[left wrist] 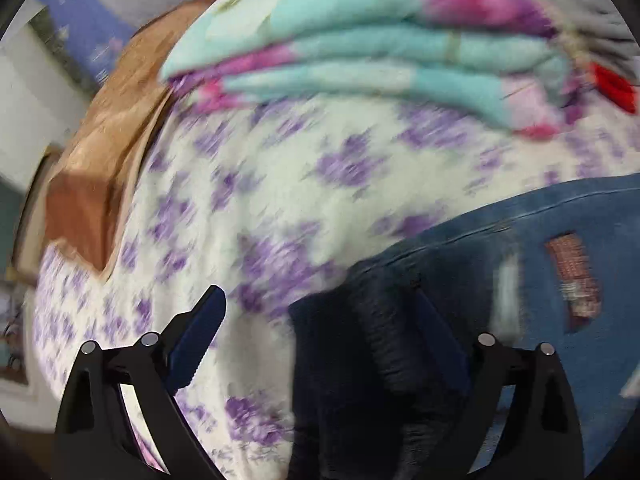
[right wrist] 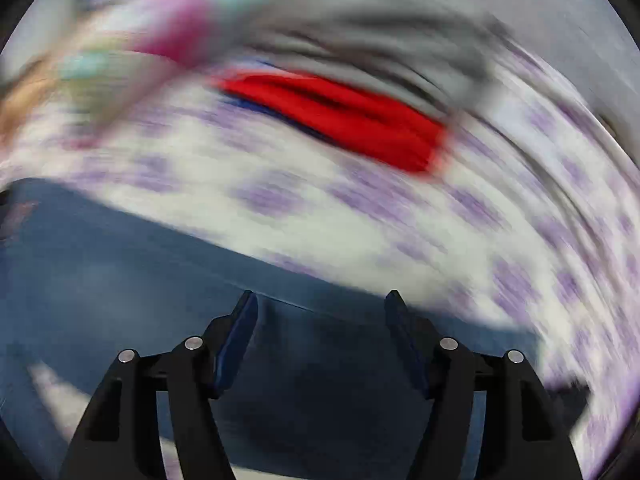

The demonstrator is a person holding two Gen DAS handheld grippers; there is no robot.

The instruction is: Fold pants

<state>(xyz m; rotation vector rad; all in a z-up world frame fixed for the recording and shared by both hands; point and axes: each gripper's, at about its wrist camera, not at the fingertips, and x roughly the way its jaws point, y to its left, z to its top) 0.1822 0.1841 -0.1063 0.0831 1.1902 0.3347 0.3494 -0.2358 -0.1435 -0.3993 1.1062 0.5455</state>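
Blue ripped jeans [left wrist: 520, 272] lie on a bed with a white sheet printed with purple flowers [left wrist: 280, 184]. In the left wrist view their dark waistband end [left wrist: 352, 360] bunches between my fingers. My left gripper [left wrist: 320, 304] is open wide, with the left finger over the sheet and the right finger against the dark denim. In the right wrist view the jeans [right wrist: 120, 272] fill the lower left. My right gripper [right wrist: 322, 300] is open just above the denim, holding nothing. Both views are motion-blurred.
A folded turquoise and pink blanket [left wrist: 380, 40] lies at the far side of the bed. A red cloth [right wrist: 344, 116] and a grey cloth [right wrist: 380, 28] lie beyond the jeans. A brown pillow [left wrist: 112, 132] sits at the bed's left edge.
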